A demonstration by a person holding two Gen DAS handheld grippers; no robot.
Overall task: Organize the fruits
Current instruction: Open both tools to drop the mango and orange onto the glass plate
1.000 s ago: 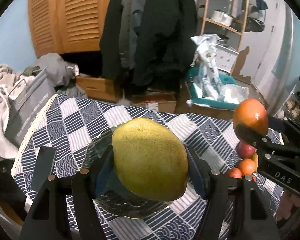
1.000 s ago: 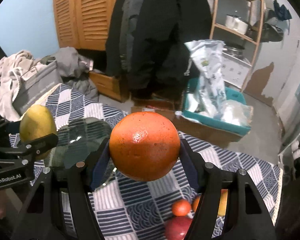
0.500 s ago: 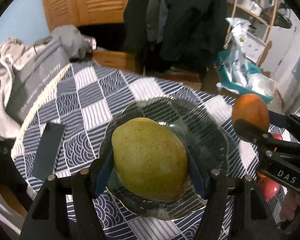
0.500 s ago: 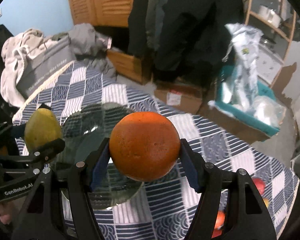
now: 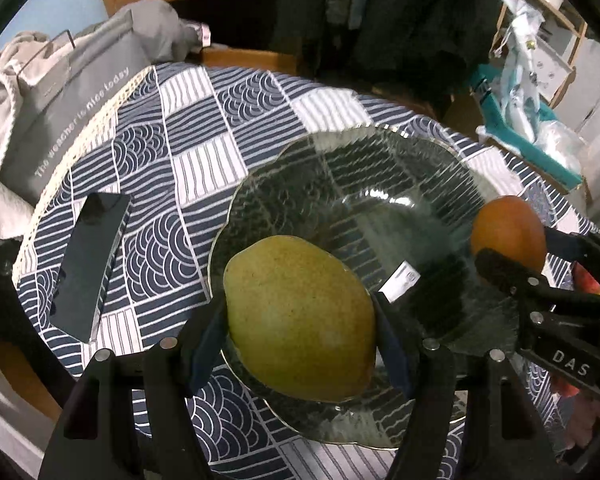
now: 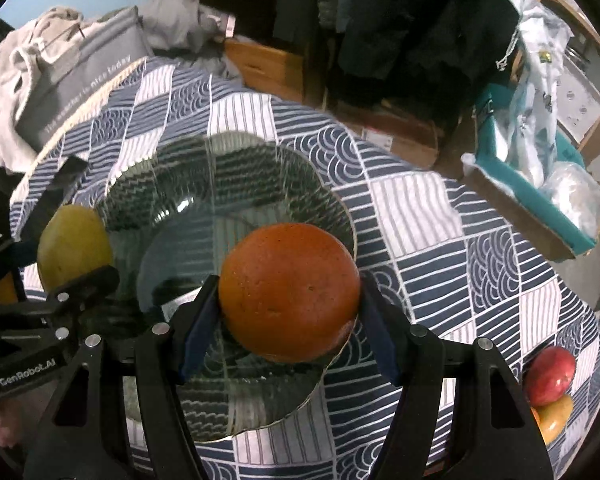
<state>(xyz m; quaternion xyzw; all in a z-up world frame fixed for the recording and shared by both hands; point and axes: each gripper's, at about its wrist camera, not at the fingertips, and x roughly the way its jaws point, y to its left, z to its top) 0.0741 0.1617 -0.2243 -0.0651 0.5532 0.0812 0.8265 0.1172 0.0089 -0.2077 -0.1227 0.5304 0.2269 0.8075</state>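
A yellow-green mango (image 5: 300,320) sits between the blue pads of my left gripper (image 5: 300,336), which is shut on it over the near left part of a clear glass plate (image 5: 380,176). My right gripper (image 6: 288,320) is shut on an orange (image 6: 290,290) above the plate's (image 6: 220,168) right side. In the left wrist view the orange (image 5: 508,232) and the right gripper show at the right. The right wrist view catches the mango (image 6: 74,246) at the left, still in the left gripper's jaws. Both fruits hang just above the glass; touch cannot be told.
The plate lies on a blue and white patterned tablecloth (image 5: 188,136). A dark flat phone (image 5: 88,268) lies left of it. A red apple (image 6: 550,370) and a yellow-orange fruit (image 6: 554,416) lie near the table's right edge. Grey bag (image 5: 68,108), clothes and a teal bin (image 6: 540,184) stand beyond.
Both grippers have dropped toward the table and tilted down, each carrying its fruit. The glass plate now fills the middle of both views beneath the mango and the orange.
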